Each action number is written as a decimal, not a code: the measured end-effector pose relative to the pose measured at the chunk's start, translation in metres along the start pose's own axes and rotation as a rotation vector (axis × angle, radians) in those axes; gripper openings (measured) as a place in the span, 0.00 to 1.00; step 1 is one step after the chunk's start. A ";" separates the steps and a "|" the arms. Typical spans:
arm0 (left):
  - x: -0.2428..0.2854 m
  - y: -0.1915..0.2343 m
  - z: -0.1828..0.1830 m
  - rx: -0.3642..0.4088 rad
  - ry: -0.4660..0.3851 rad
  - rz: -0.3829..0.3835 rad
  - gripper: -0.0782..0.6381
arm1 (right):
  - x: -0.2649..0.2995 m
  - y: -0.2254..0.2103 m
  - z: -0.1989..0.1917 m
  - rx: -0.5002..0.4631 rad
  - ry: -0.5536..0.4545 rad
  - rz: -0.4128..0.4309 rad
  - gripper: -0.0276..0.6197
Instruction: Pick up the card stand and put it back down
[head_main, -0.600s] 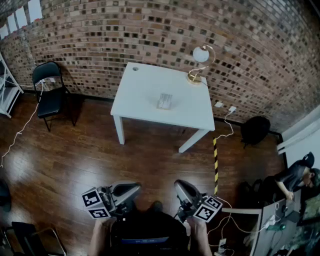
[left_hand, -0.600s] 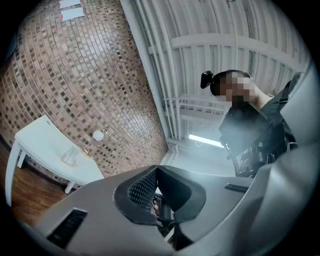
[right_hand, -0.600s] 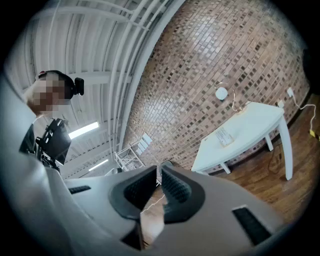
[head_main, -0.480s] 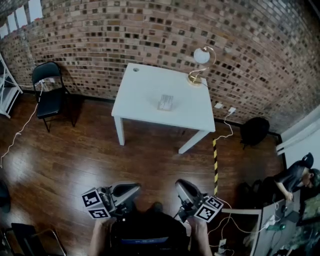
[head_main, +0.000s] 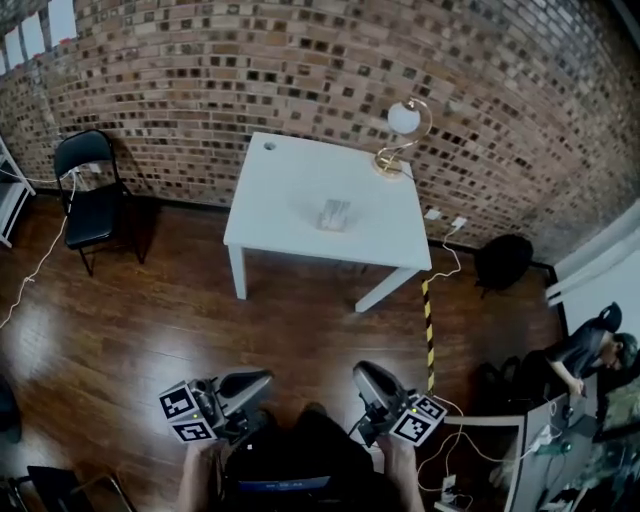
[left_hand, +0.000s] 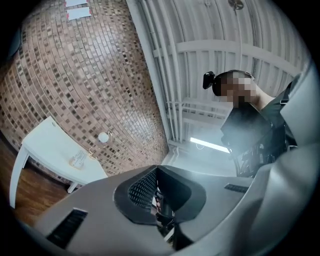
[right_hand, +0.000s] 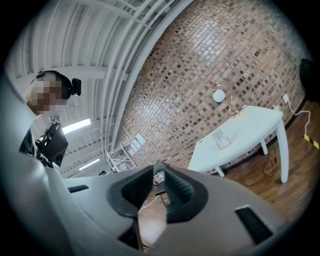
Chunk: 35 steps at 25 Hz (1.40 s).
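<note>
Nearest, the left gripper has its jaws closed tip to tip on nothing, and the right gripper has its jaws slightly parted, also empty. Far ahead, the card stand rests mid-way across the white table, well apart from both.

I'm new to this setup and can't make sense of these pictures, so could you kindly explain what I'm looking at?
No robot here: a person holds a two-jaw tool in each hand, the left gripper and the right gripper. The wide picture comes from a camera on the person's head, looking down; the other two come from cameras riding on each gripper, looking along its jaws. Across the wooden floor stands a white table with a small card stand near its middle and a lamp at a far corner. Neither gripper holds anything: the left one's jaws are together, the right one's slightly apart.
</note>
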<state>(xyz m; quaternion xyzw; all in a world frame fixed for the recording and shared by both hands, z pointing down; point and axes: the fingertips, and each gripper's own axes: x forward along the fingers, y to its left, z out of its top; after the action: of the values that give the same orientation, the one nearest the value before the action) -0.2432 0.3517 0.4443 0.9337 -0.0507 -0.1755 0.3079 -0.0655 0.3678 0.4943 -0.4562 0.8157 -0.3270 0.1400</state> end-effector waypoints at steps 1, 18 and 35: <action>0.002 0.003 0.000 -0.005 0.002 0.000 0.11 | 0.001 -0.004 0.001 -0.002 0.001 -0.006 0.18; 0.167 0.154 0.039 0.026 0.076 0.231 0.22 | 0.087 -0.200 0.116 -0.098 0.126 0.026 0.31; 0.232 0.315 0.104 -0.022 0.058 0.240 0.36 | 0.211 -0.355 0.129 -0.365 0.437 -0.094 0.36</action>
<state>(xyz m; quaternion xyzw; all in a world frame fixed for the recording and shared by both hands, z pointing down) -0.0600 -0.0071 0.4840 0.9222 -0.1510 -0.1108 0.3384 0.1196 0.0079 0.6475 -0.4298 0.8498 -0.2716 -0.1389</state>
